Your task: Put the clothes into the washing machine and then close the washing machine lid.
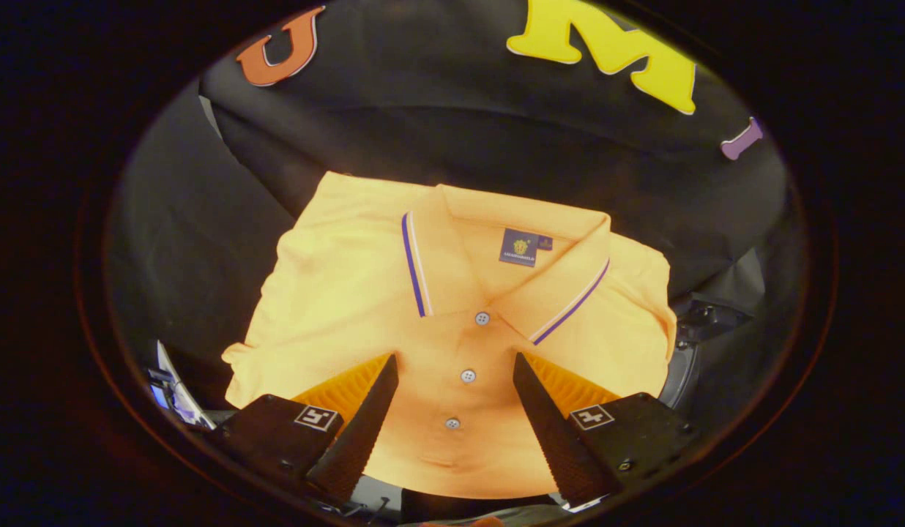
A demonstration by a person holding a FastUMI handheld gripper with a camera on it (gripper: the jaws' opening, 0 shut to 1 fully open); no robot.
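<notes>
A folded yellow polo shirt (350,293) with a purple-striped collar and a buttoned placket lies flat just ahead of and under my fingers. My gripper (456,360) hovers over the shirt's lower front, open, its two fingers spread to either side of the button row. Nothing is held between them. The collar and its neck label lie beyond the fingertips.
The shirt rests on a black cloth surface (203,241) that runs up into the booth wall. A dark rounded object with a grey rim (690,351) sits beside the shirt's right edge. Some small pale items (176,391) lie near the left finger.
</notes>
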